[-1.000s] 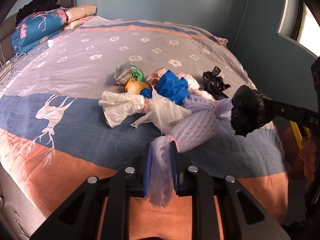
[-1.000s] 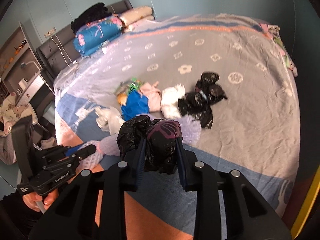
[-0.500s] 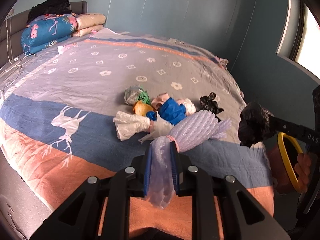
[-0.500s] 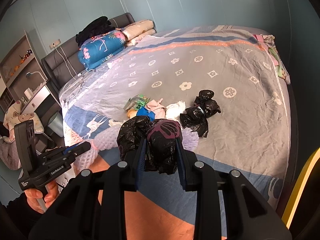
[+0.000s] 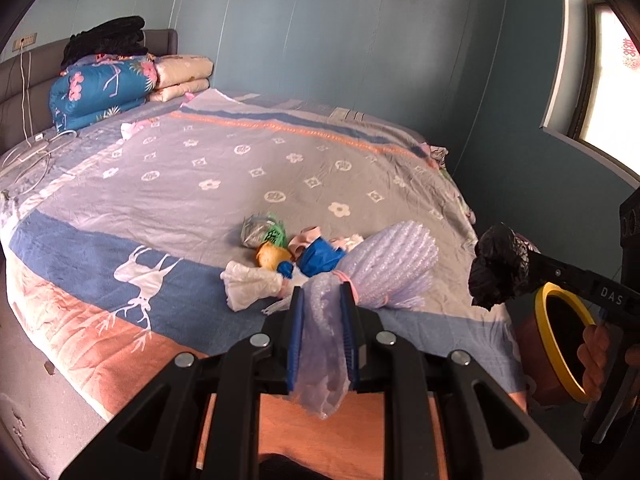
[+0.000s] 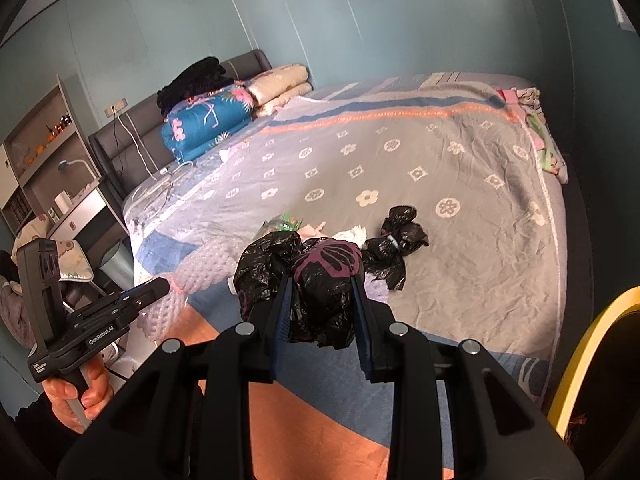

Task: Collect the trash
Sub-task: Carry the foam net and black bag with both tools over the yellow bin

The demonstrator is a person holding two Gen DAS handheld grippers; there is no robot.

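Clear bubble wrap [image 5: 384, 268], bunched and tied with a pink band, is pinched by its tail between the blue pads of the left gripper [image 5: 322, 320], clenched on it; the fat end sticks out ahead, lifted over the near edge of the bed [image 5: 160, 184]. Right gripper [image 6: 322, 308] is clamped on a crumpled black plastic bag [image 6: 316, 276] with a maroon print, held up off the bed too; same bag shows at the right of the left wrist view [image 5: 500, 268]. Yellow-rimmed bin [image 5: 560, 340] sits low at the right, beside the bed's corner, just below the black bag. A hand [image 6: 80, 392] grips the left tool's handle at lower left in the right wrist view. Further out on the sheet, leftover trash pile [image 5: 288, 256]: white plastic bag, blue scrap, orange-yellow lump, green-silver snack wrapper, pink bits, all touching. Second black bag [image 6: 394, 244] lies just right of the pile. Far end: folded blue floral quilt [image 5: 100, 92] and cream bedding stacked by the grey headboard, black clothing on top. Shelf unit [image 6: 44, 160] left of the bed.
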